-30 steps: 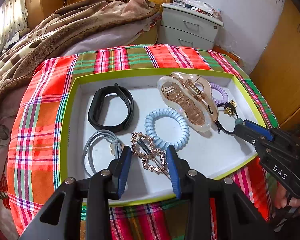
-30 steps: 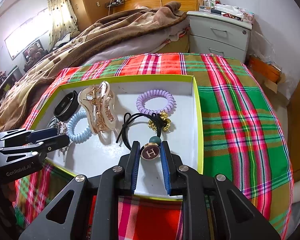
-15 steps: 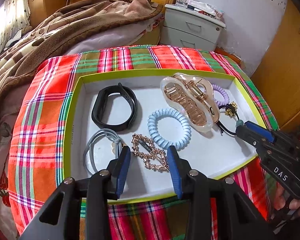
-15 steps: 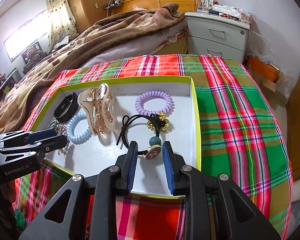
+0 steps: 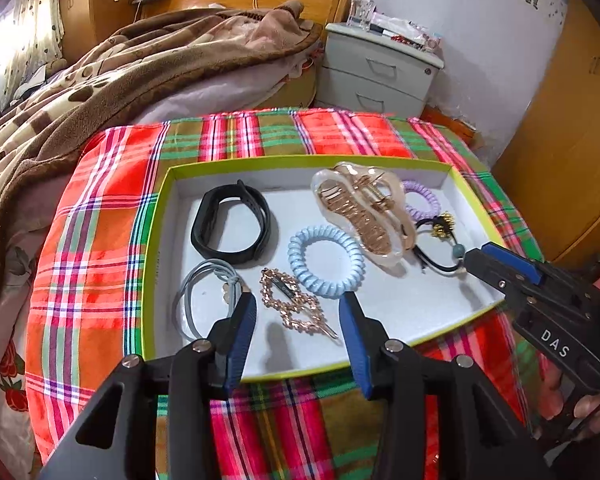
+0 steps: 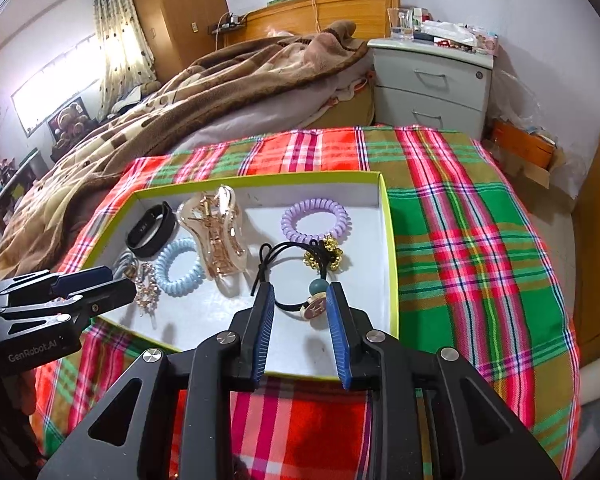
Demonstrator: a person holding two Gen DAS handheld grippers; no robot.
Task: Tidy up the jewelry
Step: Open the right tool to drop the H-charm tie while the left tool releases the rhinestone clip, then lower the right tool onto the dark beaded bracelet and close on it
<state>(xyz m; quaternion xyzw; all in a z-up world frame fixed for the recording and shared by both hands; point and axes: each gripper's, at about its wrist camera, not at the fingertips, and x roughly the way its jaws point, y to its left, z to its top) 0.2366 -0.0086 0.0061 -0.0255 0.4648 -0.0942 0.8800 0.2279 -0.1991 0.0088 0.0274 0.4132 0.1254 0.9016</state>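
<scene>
A green-rimmed white box (image 5: 156, 240) (image 6: 390, 240) on a plaid cloth holds the jewelry: a black band (image 5: 232, 226), a grey hair tie (image 5: 198, 300), a gold rhinestone clip (image 5: 290, 304), a blue coil tie (image 5: 326, 260), a large beige claw clip (image 5: 362, 212) (image 6: 218, 236), a purple coil tie (image 6: 314, 220) and a black elastic with a round charm (image 6: 314, 306). My left gripper (image 5: 298, 308) is open above the gold clip. My right gripper (image 6: 300, 304) is open, its fingers either side of the charm, which lies in the box.
The plaid cloth (image 6: 480, 240) covers the foot of a bed with a brown blanket (image 5: 80, 92) behind the box. A grey nightstand (image 6: 432, 84) stands at the back right, a wooden wardrobe (image 5: 572, 120) on the right.
My right gripper opened and let go of the round charm, which now lies in the box. Both grippers pulled back a little from the box.
</scene>
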